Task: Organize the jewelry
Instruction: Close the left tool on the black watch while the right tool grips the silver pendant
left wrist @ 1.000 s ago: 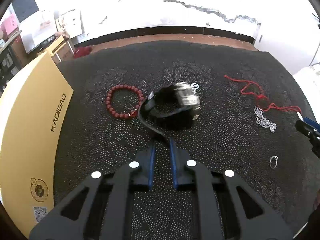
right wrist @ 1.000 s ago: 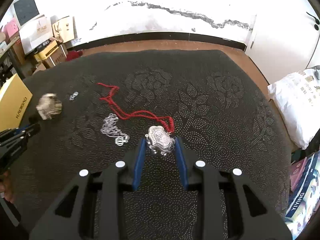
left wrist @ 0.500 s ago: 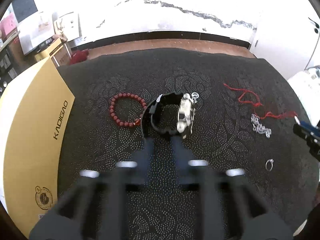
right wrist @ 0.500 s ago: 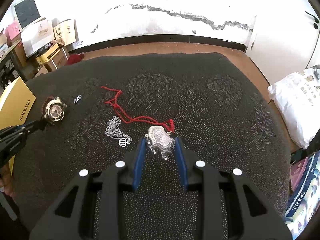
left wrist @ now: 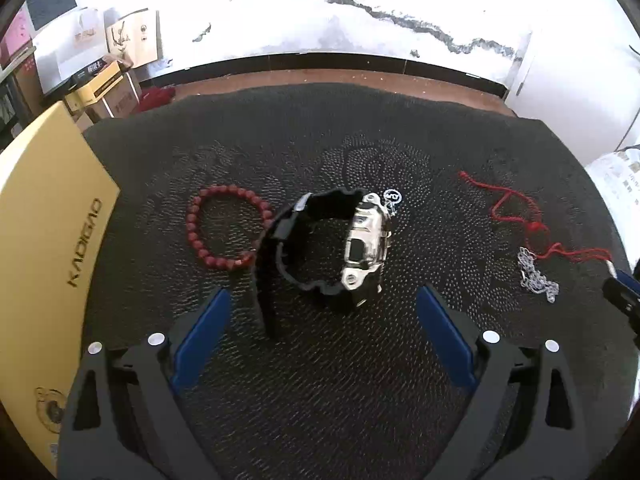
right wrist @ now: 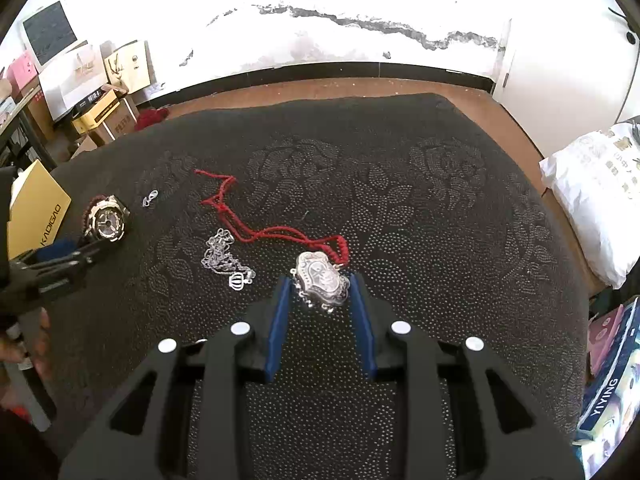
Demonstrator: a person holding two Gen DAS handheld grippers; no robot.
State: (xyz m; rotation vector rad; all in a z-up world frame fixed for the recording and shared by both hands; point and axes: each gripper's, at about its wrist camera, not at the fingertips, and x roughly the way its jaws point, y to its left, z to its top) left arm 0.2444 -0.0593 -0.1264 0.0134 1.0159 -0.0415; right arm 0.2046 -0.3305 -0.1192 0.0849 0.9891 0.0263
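Though spread wide, left gripper [left wrist: 320,304] near watch [left wrist: 332,248].

From the right wrist, the red bead bracelet [right wrist: 89,209] is almost wholly hidden behind the watch [right wrist: 105,222] at nine o'clock. The small silver charm [right wrist: 151,199] there is too small to identify. From the left wrist, the frame cuts off the yellow box [left wrist: 44,248] at nine o'clock and the red cord [left wrist: 560,236] at three o'clock.
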